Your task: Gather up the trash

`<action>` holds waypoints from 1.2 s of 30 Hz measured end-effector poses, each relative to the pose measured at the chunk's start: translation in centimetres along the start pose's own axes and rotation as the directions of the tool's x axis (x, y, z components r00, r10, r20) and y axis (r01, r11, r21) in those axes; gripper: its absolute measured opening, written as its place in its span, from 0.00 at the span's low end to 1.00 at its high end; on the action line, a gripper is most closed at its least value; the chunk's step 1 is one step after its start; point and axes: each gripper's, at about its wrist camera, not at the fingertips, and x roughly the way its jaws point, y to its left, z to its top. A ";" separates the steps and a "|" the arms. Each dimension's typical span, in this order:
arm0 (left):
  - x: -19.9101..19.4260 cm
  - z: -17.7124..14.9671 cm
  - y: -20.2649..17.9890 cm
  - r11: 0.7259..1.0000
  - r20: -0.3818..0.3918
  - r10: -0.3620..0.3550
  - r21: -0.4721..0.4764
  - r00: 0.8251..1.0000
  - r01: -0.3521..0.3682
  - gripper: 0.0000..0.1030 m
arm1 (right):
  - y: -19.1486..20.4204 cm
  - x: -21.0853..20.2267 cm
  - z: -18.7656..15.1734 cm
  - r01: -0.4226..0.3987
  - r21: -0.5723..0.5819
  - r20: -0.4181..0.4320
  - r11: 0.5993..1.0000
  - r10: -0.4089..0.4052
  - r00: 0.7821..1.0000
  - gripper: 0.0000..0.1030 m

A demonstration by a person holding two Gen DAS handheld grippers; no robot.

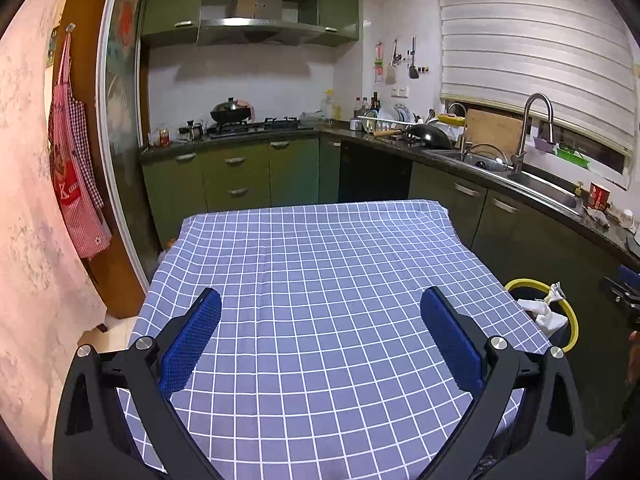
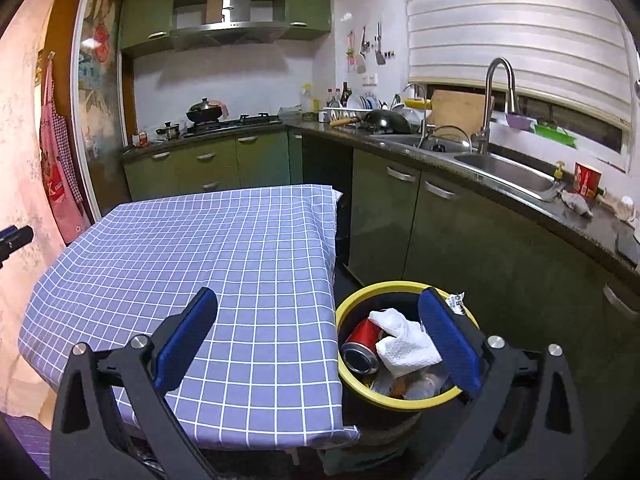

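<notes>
A black bin with a yellow rim (image 2: pixel 347 364) stands on the floor at the table's right side. In it lie a red can (image 2: pixel 361 346), a crumpled white paper towel (image 2: pixel 404 344) and other scraps. My right gripper (image 2: pixel 318 304) is open and empty, above the table's right edge and the bin. My left gripper (image 1: pixel 320 304) is open and empty over the blue checked tablecloth (image 1: pixel 320 248). In the left wrist view the bin (image 1: pixel 570 312) shows at the right with white paper (image 1: pixel 550 316) sticking out. No trash shows on the cloth (image 2: pixel 180 248).
Green kitchen cabinets (image 2: pixel 460 232) and a dark counter with a steel sink (image 2: pixel 504 172) run close along the right of the bin. A stove with a wok (image 1: pixel 230 114) stands at the back. An apron (image 1: pixel 74 176) hangs on the left wall.
</notes>
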 end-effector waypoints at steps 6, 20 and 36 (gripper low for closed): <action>-1.3 -0.3 -0.8 1.000 0.008 -0.003 0.003 1.000 0.003 0.95 | 0.3 -0.2 0.0 -0.004 -0.007 0.002 1.000 0.004 1.000 0.93; -0.8 0.1 -0.5 1.000 -0.007 -0.003 0.007 1.000 0.003 0.95 | 0.4 -0.1 0.0 -0.004 -0.005 0.005 1.000 0.004 1.000 0.93; -0.8 0.1 -0.8 1.000 -0.012 -0.003 0.014 1.000 0.003 0.95 | 0.6 -0.1 0.6 0.003 0.001 0.012 1.000 -0.003 1.000 0.93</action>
